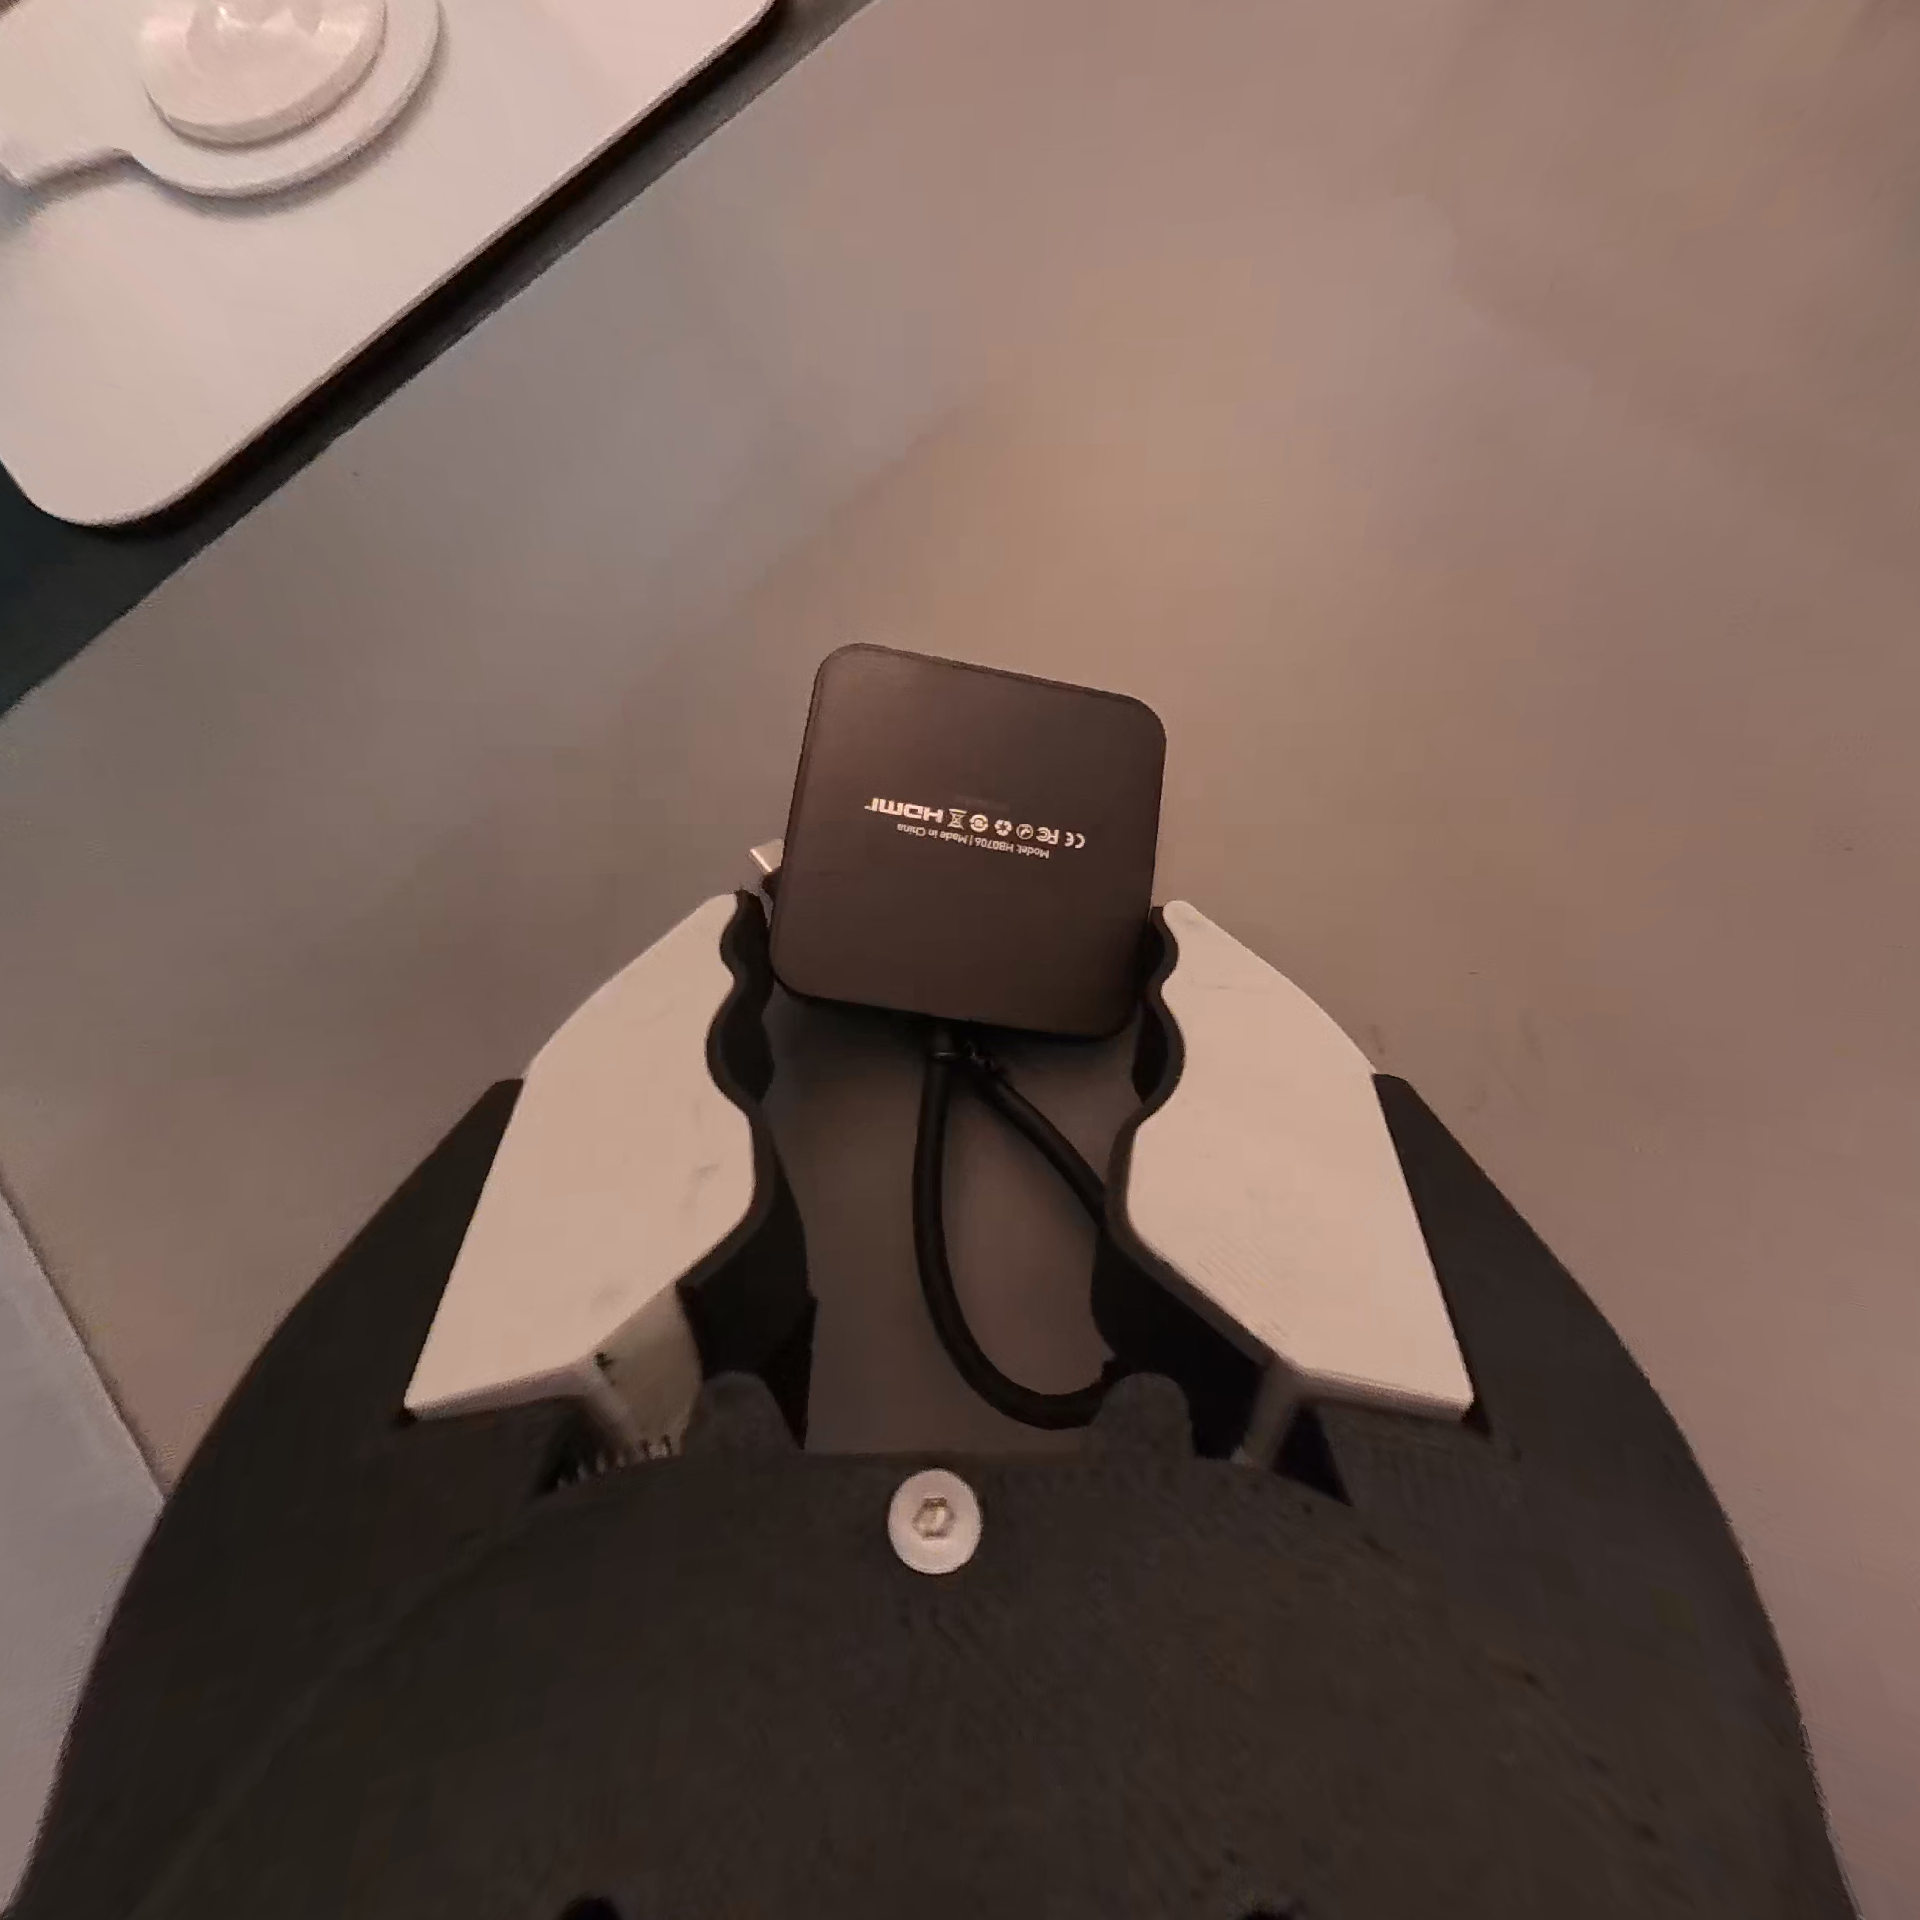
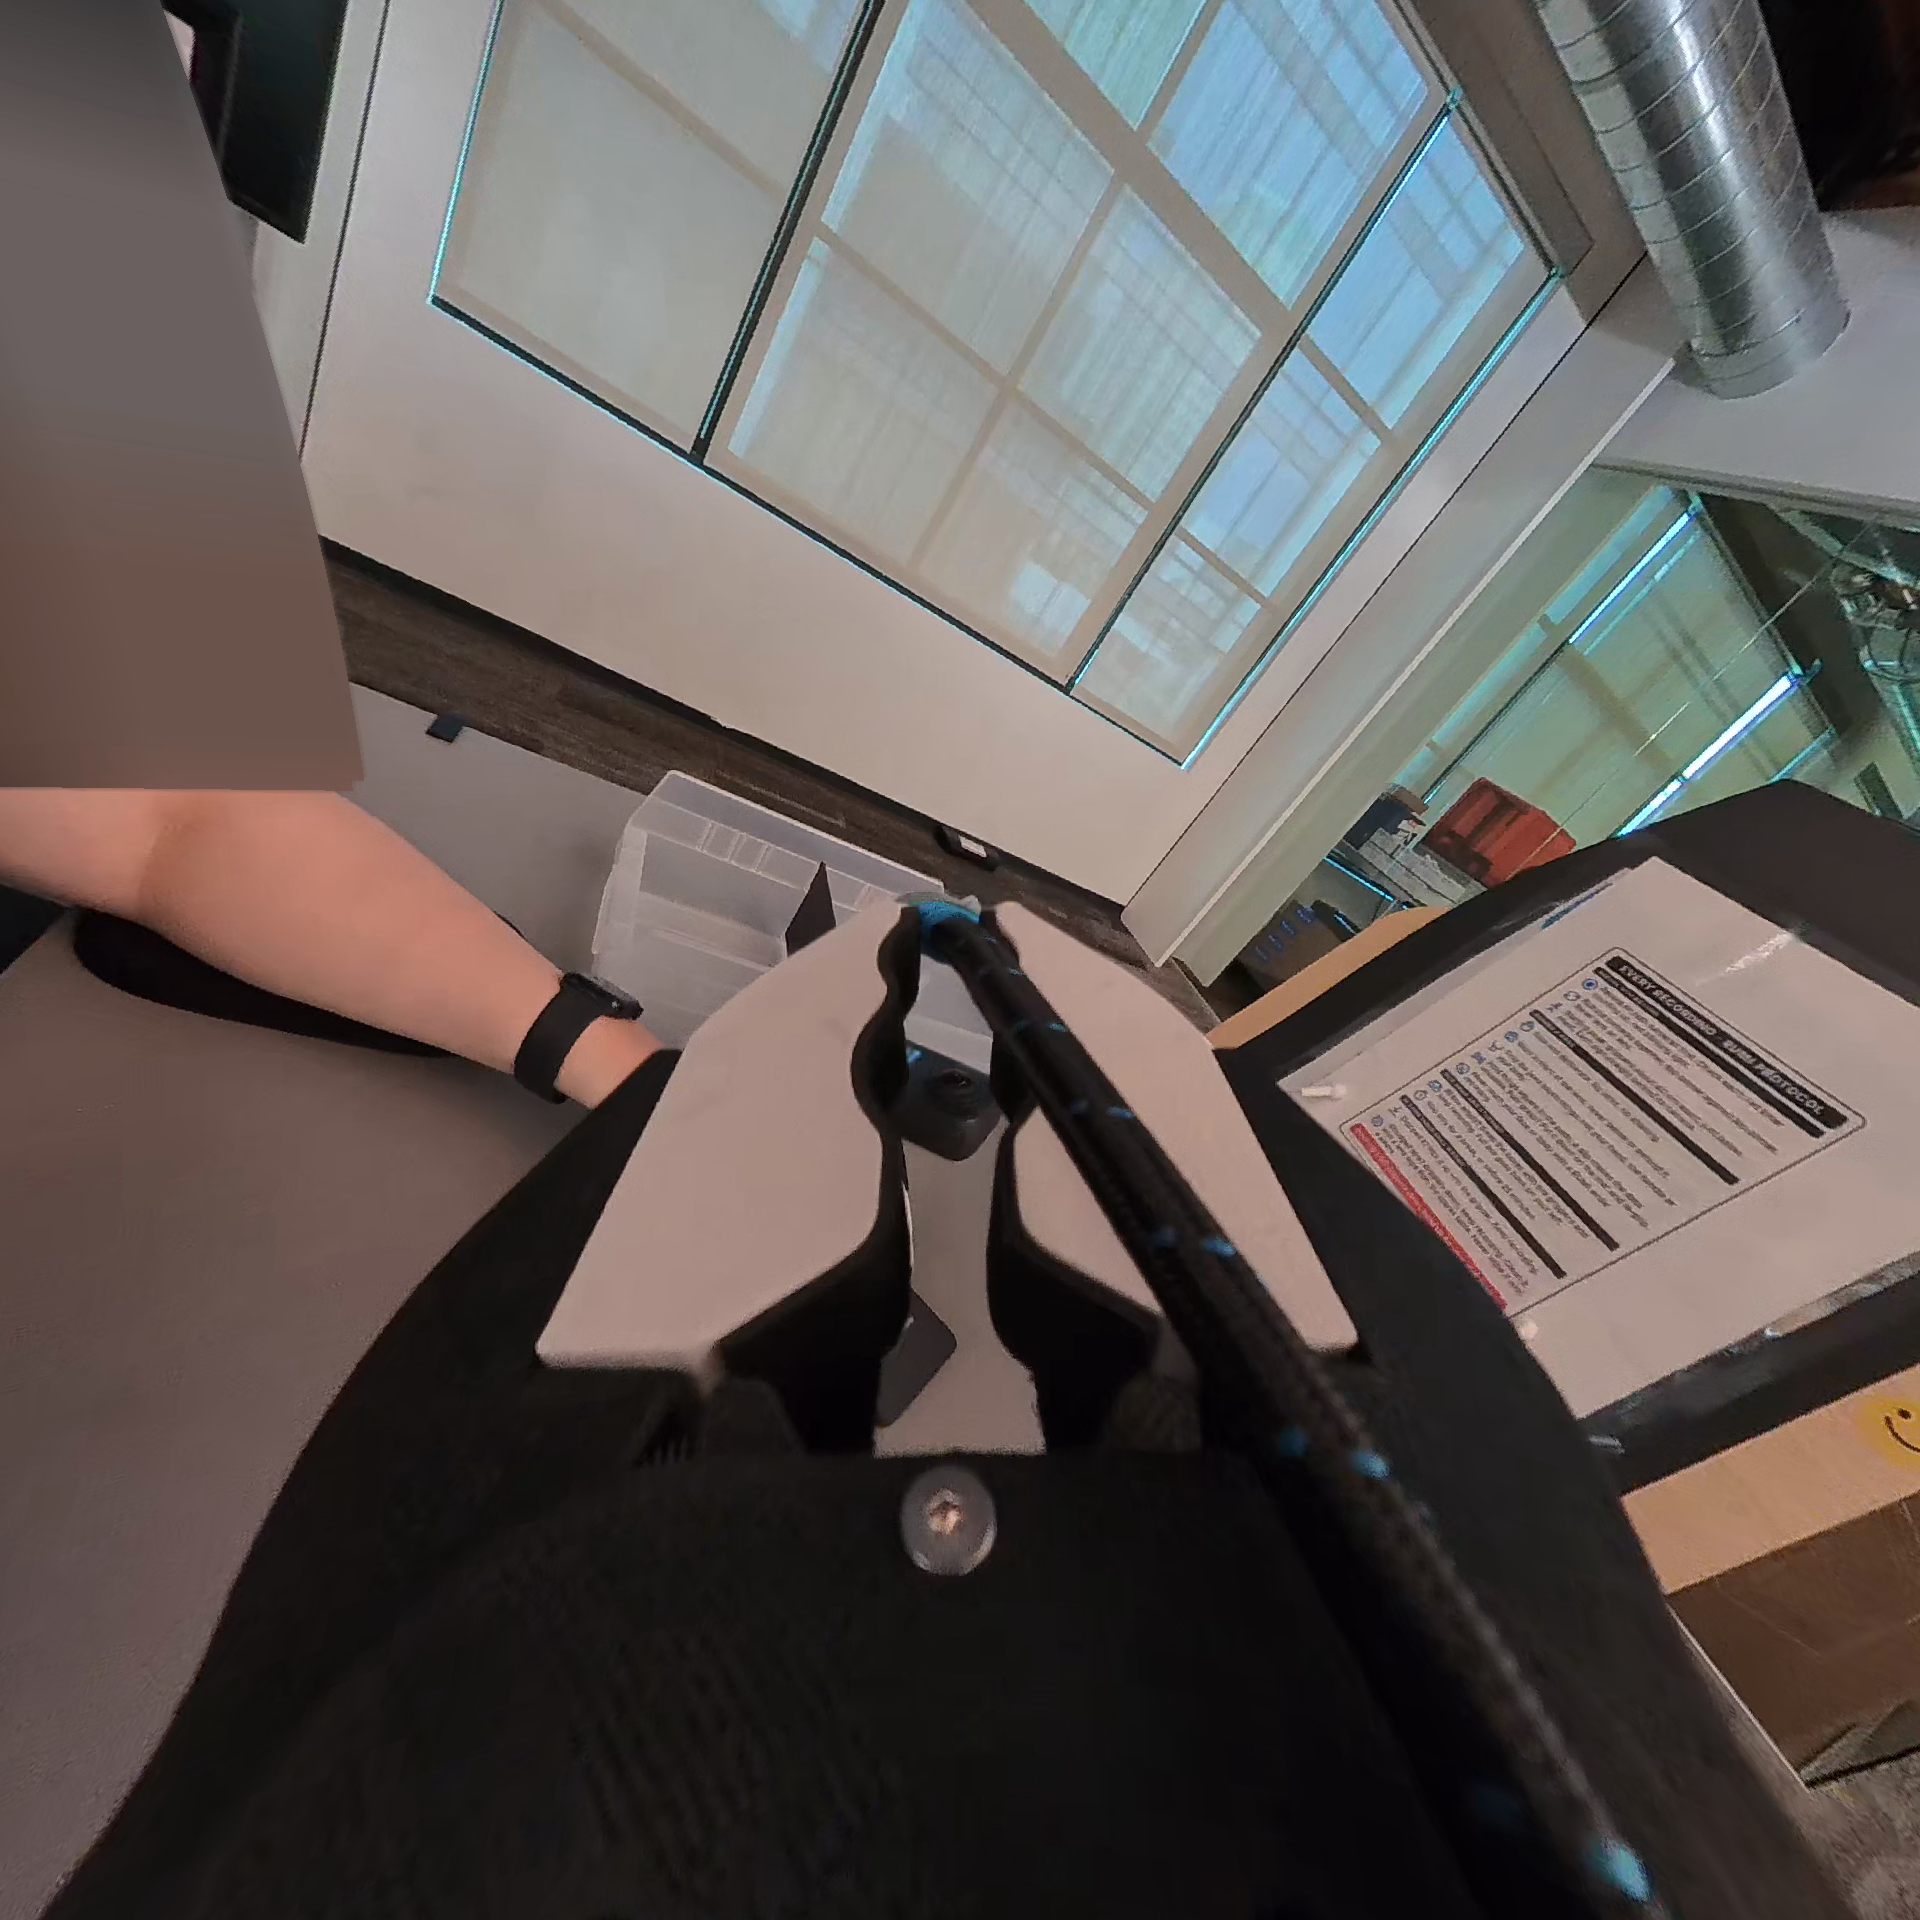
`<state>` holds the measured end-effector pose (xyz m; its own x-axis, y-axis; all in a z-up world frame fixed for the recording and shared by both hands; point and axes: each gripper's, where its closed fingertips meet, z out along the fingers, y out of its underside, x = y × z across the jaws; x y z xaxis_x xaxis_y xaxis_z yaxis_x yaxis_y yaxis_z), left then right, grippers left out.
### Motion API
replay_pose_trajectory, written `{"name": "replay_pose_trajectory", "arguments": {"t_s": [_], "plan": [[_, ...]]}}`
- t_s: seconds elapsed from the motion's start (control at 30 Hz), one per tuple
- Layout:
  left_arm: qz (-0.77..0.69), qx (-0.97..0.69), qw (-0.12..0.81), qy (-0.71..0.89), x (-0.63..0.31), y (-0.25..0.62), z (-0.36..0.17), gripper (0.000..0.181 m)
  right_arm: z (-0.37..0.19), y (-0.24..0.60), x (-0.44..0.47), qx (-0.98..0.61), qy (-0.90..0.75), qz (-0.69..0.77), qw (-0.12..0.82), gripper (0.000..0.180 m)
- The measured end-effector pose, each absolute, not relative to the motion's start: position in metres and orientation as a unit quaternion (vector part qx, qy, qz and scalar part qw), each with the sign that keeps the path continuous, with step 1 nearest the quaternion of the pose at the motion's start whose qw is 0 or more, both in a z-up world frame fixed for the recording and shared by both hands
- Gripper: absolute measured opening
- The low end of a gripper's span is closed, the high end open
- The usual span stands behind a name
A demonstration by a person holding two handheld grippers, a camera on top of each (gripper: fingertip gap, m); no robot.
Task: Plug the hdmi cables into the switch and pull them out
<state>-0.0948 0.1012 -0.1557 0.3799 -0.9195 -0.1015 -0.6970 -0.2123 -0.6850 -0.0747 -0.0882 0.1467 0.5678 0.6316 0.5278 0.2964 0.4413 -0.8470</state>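
Observation:
In the left wrist view my left gripper (image 1: 951, 914) is shut on the black square HDMI switch (image 1: 966, 836), holding it by its near sides with its printed underside up, above the grey table (image 1: 1351, 468). A thin black pigtail cable (image 1: 977, 1226) loops from the switch's near edge back between the fingers. A metal plug tip (image 1: 762, 854) shows at the switch's left edge. In the right wrist view my right gripper (image 2: 945, 920) is shut on a black braided HDMI cable (image 2: 1091, 1122) with blue flecks; its blue-collared end sits at the fingertips and the cable trails back over the right finger.
A white flat stand base (image 1: 208, 260) with a round disc lies at the table's far left. In the right wrist view a person's forearm (image 2: 312, 914) with a black watch rests on the table, a clear plastic bin (image 2: 717, 883) stands beyond, and a cardboard box with a printed sheet (image 2: 1558, 1122) is at right.

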Motion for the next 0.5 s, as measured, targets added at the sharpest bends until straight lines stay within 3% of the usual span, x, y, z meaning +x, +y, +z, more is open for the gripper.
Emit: {"name": "replay_pose_trajectory", "arguments": {"t_s": [0.23,0.5], "plan": [[-0.349,-0.781,0.266,0.446,-0.088,0.084,-0.13,0.068,0.139,-0.074,-0.072,-0.536,-0.439,0.073,0.717,0.011],[-0.575,-0.703,0.237,0.346,-0.079,0.057,-0.042,0.068,0.129,-0.039,-0.075,-0.555,-0.407,-0.091,0.72,0.011]]}}
